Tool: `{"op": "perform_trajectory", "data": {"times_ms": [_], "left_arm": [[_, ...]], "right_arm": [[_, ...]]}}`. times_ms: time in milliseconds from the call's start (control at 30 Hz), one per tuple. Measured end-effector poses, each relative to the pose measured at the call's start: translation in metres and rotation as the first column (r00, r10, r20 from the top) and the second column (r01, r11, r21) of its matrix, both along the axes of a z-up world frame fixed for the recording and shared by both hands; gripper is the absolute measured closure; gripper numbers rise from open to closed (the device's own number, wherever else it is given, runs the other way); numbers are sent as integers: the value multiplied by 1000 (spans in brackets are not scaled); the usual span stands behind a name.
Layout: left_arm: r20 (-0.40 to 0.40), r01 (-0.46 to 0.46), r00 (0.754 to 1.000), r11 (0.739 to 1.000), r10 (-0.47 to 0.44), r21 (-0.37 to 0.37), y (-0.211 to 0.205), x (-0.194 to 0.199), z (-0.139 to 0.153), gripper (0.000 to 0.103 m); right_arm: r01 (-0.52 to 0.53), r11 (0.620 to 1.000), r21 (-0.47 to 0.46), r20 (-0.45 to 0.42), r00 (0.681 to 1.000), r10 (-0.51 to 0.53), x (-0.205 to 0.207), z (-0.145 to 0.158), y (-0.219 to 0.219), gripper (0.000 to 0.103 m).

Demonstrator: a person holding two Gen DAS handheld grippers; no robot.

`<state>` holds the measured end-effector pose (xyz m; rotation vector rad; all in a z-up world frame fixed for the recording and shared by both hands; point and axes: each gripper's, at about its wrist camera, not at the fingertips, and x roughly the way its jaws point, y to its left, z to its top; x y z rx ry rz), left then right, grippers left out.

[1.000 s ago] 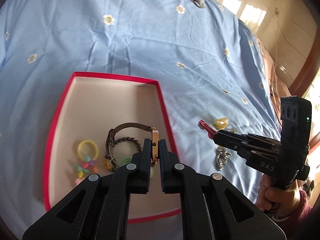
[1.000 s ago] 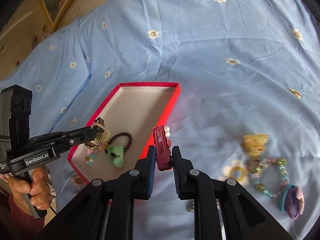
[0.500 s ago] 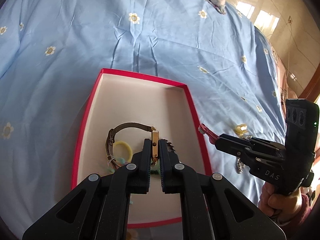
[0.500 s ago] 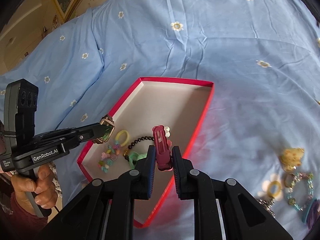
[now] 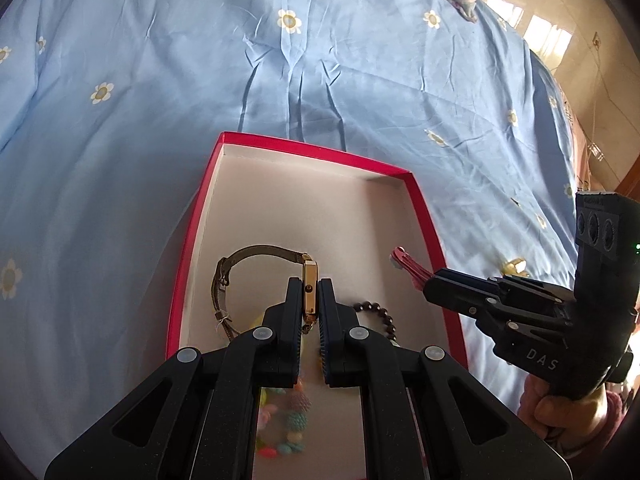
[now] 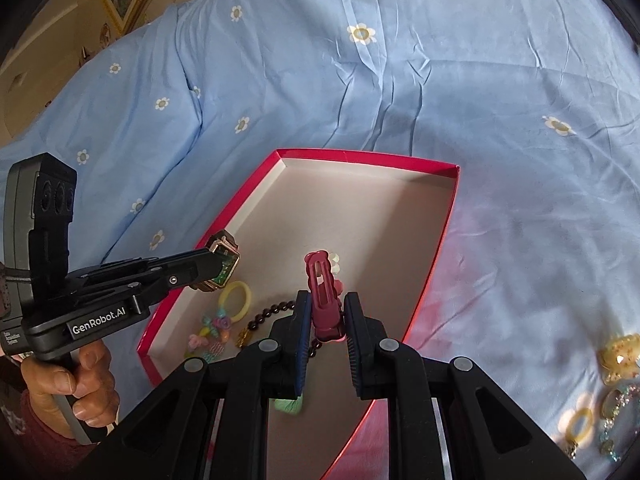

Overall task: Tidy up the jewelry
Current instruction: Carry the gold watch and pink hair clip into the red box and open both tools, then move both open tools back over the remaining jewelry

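We've swung both grippers over the red box (image 6: 440,236), left gripper (image 5: 310,300) clamping the watch (image 5: 309,292), right gripper (image 6: 325,316) pinching the hair clip (image 6: 322,296), ready to drop.

Matte black two-finger left tool (image 6: 218,266) lettered "GenRobot.AI"; matching right tool (image 5: 424,282) marked "DAS", silver screws, bare-skinned hands, maroon knitted sleeves.

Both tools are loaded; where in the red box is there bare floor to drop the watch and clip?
The far half of the red box is bare, up to its back wall. The near end is crowded: yellow ring, dark bead bracelet, pastel charms. The watch and hair clip hang over that crowded end.
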<state>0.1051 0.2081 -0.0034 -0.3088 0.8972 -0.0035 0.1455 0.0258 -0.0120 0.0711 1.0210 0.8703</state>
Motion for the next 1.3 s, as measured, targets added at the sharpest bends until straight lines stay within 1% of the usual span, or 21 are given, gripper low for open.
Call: {"op": "perform_trajectory", "data": {"times_ms": [200, 433, 700, 933, 967, 1100, 1133, 1200, 1300], "left_arm": [[-11, 3, 1000, 1000, -3, 5, 4, 14, -6, 97], [-60, 5, 998, 1000, -4, 12, 5, 30, -23, 97], [-78, 16, 997, 999, -12, 48, -2, 33, -31, 96], [-90, 9, 996, 998, -4, 55, -3, 35, -32, 95], [-88, 7, 996, 999, -3, 54, -3, 35, -32, 94], [-71, -8, 997, 999, 11, 51, -3, 30, -26, 85], [-64, -11, 998, 999, 14, 52, -3, 28, -24, 82], [-52, -20, 998, 998, 23, 55, -5, 23, -19, 80], [-30, -44, 999, 998, 45, 39, -6, 11, -10, 77]], "right_arm": [[1, 1000, -15, -12, 1000, -1, 11, -9, 10, 87], [-13, 998, -54, -11, 1000, 12, 20, -20, 24, 87], [-41, 993, -106, 5, 999, 42, 19, -30, 34, 86], [-49, 994, -102, 4, 999, 50, 19, -30, 35, 84], [-51, 994, -99, 3, 999, 52, 19, -30, 34, 84], [-48, 995, -85, -3, 999, 48, 19, -28, 30, 79], [-45, 996, -82, -3, 999, 45, 18, -27, 29, 77], [-38, 997, -72, -2, 999, 38, 16, -23, 24, 69], [-21, 999, -49, -2, 1000, 20, 13, -16, 14, 69]]}}
